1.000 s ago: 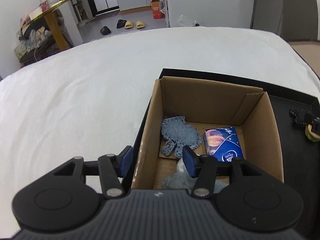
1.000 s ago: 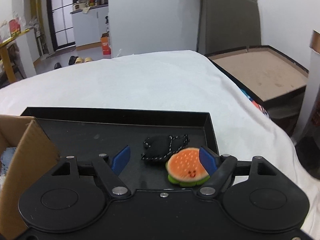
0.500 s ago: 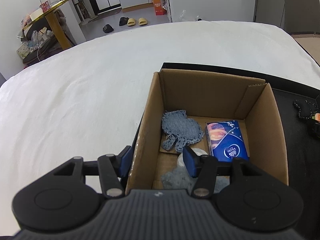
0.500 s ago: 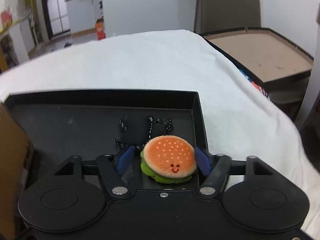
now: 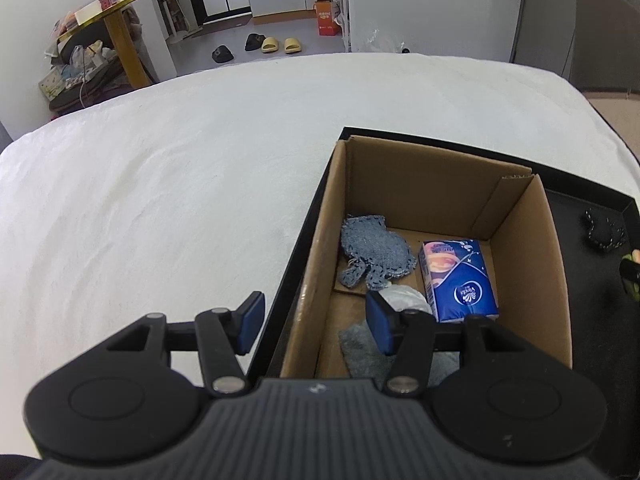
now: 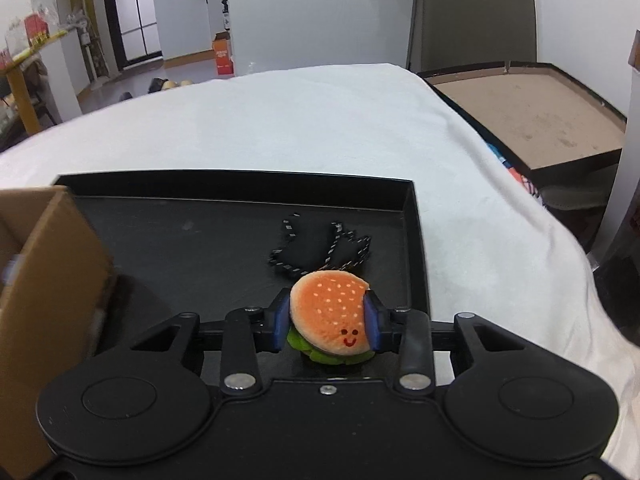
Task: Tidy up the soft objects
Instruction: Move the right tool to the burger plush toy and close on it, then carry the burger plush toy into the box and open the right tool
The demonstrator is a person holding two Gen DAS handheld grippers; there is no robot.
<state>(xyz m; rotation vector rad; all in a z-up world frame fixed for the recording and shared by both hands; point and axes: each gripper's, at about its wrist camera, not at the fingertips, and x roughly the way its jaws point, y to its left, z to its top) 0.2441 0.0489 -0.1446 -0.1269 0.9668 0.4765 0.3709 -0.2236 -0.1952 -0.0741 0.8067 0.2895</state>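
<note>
While the right tool (image 6: 327,326) clamps the burger plush (image 6: 330,314) above the black tray (image 6: 240,184), the left tool (image 5: 314,322) hangs spread wide, straddling the cardboard box (image 5: 436,184) wall; farther in lie a denim patch (image 5: 374,248) and a blue tissue pack (image 5: 458,280).

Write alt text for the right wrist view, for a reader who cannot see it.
The right gripper is shut on a small plush hamburger with a smiling face, over a black tray on a white cloth. A black soft item with dotted edging lies in the tray beyond it; a cardboard box stands at left.
</note>
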